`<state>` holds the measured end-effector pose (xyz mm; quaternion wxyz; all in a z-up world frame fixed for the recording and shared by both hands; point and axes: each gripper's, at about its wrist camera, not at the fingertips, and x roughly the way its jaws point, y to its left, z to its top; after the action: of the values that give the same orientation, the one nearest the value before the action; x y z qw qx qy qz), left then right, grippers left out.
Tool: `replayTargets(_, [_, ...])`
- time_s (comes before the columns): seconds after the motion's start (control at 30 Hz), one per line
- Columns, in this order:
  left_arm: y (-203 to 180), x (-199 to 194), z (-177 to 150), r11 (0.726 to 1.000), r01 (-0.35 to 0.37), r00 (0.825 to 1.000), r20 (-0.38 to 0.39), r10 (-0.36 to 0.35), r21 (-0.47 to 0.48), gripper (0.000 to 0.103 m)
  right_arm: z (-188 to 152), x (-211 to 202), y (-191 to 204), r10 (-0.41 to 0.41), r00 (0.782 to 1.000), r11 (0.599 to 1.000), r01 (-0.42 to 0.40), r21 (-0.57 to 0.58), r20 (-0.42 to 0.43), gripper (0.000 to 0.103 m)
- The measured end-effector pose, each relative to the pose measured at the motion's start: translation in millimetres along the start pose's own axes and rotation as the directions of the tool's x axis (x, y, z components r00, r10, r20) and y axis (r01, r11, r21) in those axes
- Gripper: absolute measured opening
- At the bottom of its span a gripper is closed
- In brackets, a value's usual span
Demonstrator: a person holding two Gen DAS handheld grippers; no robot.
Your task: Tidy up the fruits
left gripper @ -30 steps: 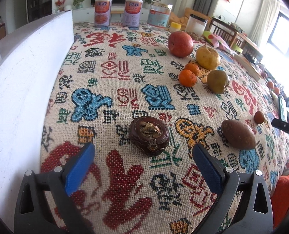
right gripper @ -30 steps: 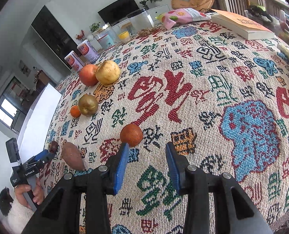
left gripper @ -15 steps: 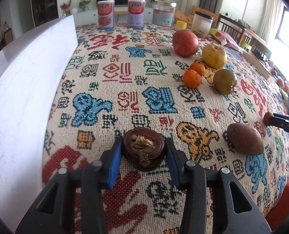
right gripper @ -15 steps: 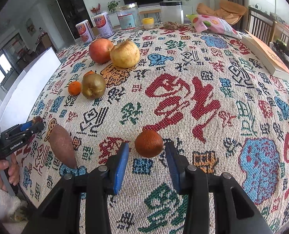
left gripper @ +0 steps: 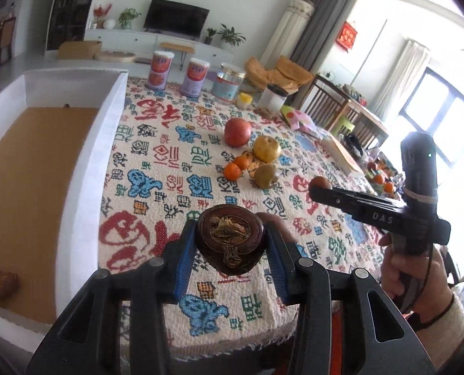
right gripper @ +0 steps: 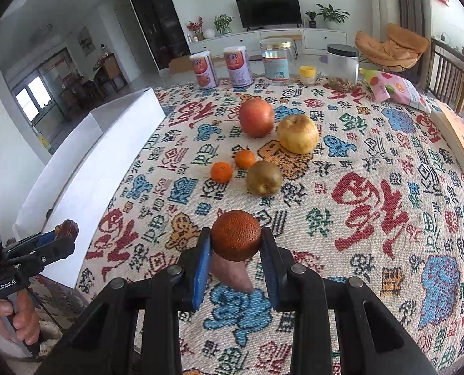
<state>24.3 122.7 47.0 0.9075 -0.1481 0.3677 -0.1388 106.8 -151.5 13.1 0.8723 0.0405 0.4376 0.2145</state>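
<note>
I look into a bright living room with a television (right gripper: 269, 13) on the far wall and potted plants beside it. My surface (right gripper: 372, 206) carries a woven cloth patterned with red, blue and green characters. Along its left edge stands a white box (left gripper: 85, 168) with a brown floor; two dark lumps lie near its left wall in the left wrist view, too cut off for me to name. At the far end of the surface I see two printed cans (right gripper: 221, 67), a clear jar (right gripper: 275, 59) and a black-lidded jar (right gripper: 343, 61). A book (right gripper: 460, 142) lies at the right edge.

In the middle sit a red apple (right gripper: 256, 117) and a yellow apple (right gripper: 297, 133), close together, then a greenish pear (right gripper: 264, 177) with two small tangerines (right gripper: 233, 165) just beside it. A brown sweet potato (right gripper: 230, 273) lies on the cloth, partly hidden behind my right tongs.

My left tongs (left gripper: 230, 245) are clamped on a dark brown mangosteen (left gripper: 230, 240), held clear above the cloth near the box. My right tongs (right gripper: 235, 243) have just been closing and now grip a rough orange fruit (right gripper: 236, 235), lifted off the surface. A hand (left gripper: 416, 273) holds the right tool's handle.
</note>
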Motion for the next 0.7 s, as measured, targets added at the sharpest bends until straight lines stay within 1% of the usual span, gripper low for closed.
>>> replayTargets(0.07, [14,-34,10,0.999,-0.043,0.997,0.062,0.044,-0.025,0.044,13,-1,48,0.108,0.994,0.993,-0.108,-0.055,0.004,0.031])
replayTargets(0.13, [37,-55,18,0.991,-0.117,0.987,0.105,0.123,-0.066,0.044,19,5,101,0.215,0.976,0.97,-0.215,-0.11,-0.013,0.031])
replayTargets(0.17, [51,-62,20,0.983,-0.16,0.978,0.119,0.17,-0.086,0.044,22,11,125,0.264,0.964,0.955,-0.265,-0.135,-0.031,0.031])
replayTargets(0.2, [67,-64,21,0.971,-0.214,0.966,0.126,0.227,-0.108,0.044,22,19,150,0.305,0.951,0.938,-0.31,-0.156,-0.055,0.031])
replayTargets(0.23, [84,-63,20,0.952,-0.272,0.951,0.116,0.288,-0.137,0.044,23,28,173,0.341,0.936,0.92,-0.351,-0.176,-0.085,0.031])
replayTargets(0.27, [102,-61,19,0.934,-0.316,0.937,0.098,0.334,-0.166,0.044,23,37,193,0.365,0.924,0.904,-0.381,-0.192,-0.114,0.031])
replayTargets(0.3, [120,-57,16,0.915,-0.354,0.925,0.07,0.373,-0.192,0.044,20,48,215,0.377,0.915,0.89,-0.401,-0.216,-0.144,0.031])
replayTargets(0.4, [165,-45,4,0.861,-0.446,0.89,-0.018,0.456,-0.243,0.044,11,76,261,0.369,0.906,0.867,-0.416,-0.275,-0.206,0.031])
replayTargets(0.47, [181,-40,-3,0.827,-0.502,0.86,-0.047,0.508,-0.253,0.045,5,91,276,0.373,0.897,0.861,-0.431,-0.271,-0.238,0.031])
replayTargets(0.5, [187,-39,-7,0.811,-0.52,0.849,-0.059,0.525,-0.267,0.045,3,96,281,0.374,0.896,0.861,-0.432,-0.27,-0.242,0.032])
replayTargets(0.53, [192,-38,-9,0.799,-0.528,0.843,-0.067,0.533,-0.287,0.046,2,100,286,0.369,0.898,0.862,-0.427,-0.273,-0.241,0.032])
replayTargets(0.57, [196,-41,-11,0.793,-0.524,0.844,-0.063,0.533,-0.311,0.057,0,103,289,0.364,0.9,0.863,-0.422,-0.276,-0.24,0.032])
replayTargets(0.6, [196,-43,-12,0.793,-0.512,0.849,-0.052,0.526,-0.33,0.062,0,106,288,0.363,0.9,0.865,-0.422,-0.27,-0.243,0.034])
replayTargets(0.63, [194,-44,-11,0.794,-0.504,0.851,-0.038,0.524,-0.34,0.076,0,106,284,0.368,0.898,0.869,-0.425,-0.256,-0.242,0.035])
replayTargets(0.67, [190,-44,-10,0.796,-0.5,0.85,-0.017,0.527,-0.341,0.087,1,104,278,0.375,0.898,0.871,-0.427,-0.244,-0.232,0.035])
replayTargets(0.7, [183,-44,-7,0.802,-0.496,0.849,0.006,0.528,-0.333,0.089,3,99,271,0.376,0.902,0.875,-0.421,-0.24,-0.212,0.037])
